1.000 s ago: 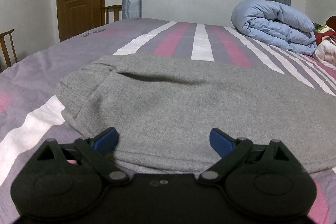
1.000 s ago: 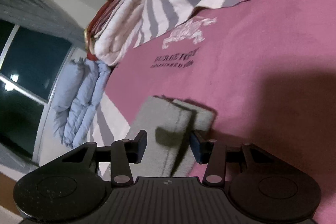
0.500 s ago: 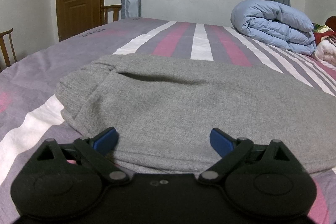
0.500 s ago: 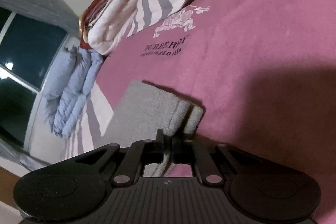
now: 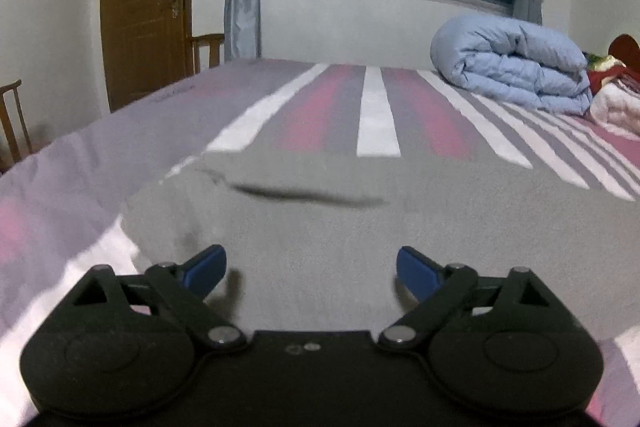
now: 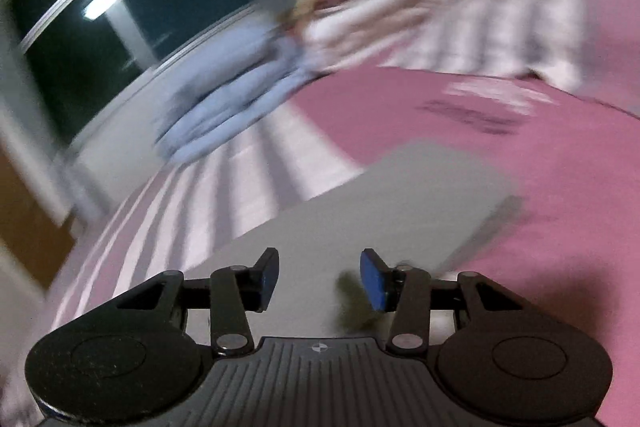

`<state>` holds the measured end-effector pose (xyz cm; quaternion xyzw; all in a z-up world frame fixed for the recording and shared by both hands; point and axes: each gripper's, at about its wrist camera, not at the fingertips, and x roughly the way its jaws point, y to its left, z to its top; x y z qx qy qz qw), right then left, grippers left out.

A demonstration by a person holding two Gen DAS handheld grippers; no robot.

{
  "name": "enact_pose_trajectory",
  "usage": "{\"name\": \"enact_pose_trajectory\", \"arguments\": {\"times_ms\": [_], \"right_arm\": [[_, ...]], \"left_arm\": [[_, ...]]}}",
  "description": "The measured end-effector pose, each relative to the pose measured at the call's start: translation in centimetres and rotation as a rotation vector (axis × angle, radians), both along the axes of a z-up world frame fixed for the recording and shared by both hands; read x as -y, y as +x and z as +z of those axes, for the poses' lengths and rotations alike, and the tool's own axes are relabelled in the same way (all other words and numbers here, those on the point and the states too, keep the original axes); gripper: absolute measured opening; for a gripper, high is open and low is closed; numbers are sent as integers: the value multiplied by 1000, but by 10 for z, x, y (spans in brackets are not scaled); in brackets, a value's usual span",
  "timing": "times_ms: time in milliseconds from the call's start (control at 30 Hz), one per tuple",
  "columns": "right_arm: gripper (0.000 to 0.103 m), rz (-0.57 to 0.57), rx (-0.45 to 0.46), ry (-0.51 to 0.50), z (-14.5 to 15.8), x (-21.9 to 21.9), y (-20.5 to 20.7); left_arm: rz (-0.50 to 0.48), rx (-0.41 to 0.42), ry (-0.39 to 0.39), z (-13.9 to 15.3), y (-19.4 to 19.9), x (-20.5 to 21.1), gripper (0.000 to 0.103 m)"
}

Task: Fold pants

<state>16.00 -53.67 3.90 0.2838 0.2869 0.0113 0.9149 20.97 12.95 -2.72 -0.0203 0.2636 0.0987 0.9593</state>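
Grey pants (image 5: 440, 211) lie folded lengthwise on the striped bed, filling the middle of the left wrist view. My left gripper (image 5: 310, 261) hovers just over their near edge, its jaws wide apart and easing inward, nothing pinched between them. In the blurred right wrist view the pants (image 6: 380, 207) run away toward their leg end on the pink sheet. My right gripper (image 6: 320, 273) hangs above them with its jaws opening and its blue pads (image 6: 374, 285) clear of the cloth.
A rolled blue duvet (image 5: 512, 63) and white bedding (image 5: 616, 107) sit at the bed's far right. A wooden door (image 5: 144, 7) and chairs (image 5: 208, 51) stand beyond the left edge. A striped pillow (image 6: 500, 27) lies past the pants' leg end.
The right gripper closed on the pants' leg end, then opened, lifted away and rolled toward upright. The left gripper has barely shifted; the pants under it look flatter.
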Motion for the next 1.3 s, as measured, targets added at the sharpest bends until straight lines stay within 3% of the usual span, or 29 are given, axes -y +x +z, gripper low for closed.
{"name": "enact_pose_trajectory", "arguments": {"times_ms": [133,333,500,533,600,633,700,767,833,933,1033,1233,1300], "right_arm": [[46,176,14,-50,13,-63,29],[46,408,14,-100,22,-165,67],[46,440,1,-78,11,-201,73],[46,449,-14,-94,7,-204,73],[42,385,-184,-201,-18,-202,87],[41,366,-214,-164,-31,-192,92],[40,335,-236,-48,-33,-172,98],[41,316,-201,-85,-18,-170,94],[43,371,-125,-86,-3,-171,85],[44,383,-92,-124,5,-176,81],[44,394,-77,-97,3,-181,83],[44,559,12,-122,21,-245,115],[44,622,30,-125,20,-277,140]], "left_arm": [[16,-22,-12,15,18,-25,86],[3,-130,22,22,47,-66,82],[-34,-190,81,-1,51,-73,85],[-26,-229,76,-13,55,-77,90],[11,-243,-45,-26,57,-94,97],[27,-240,-131,-29,57,-105,97],[30,-237,-169,-27,56,-110,97],[8,-212,-138,-18,52,-105,86],[-6,-184,-107,-9,47,-99,80],[-15,-127,-104,7,39,-95,79],[-28,-104,-69,15,44,-94,79],[-44,-135,-131,18,82,-114,72],[-43,-146,-137,14,95,-122,64]]}}
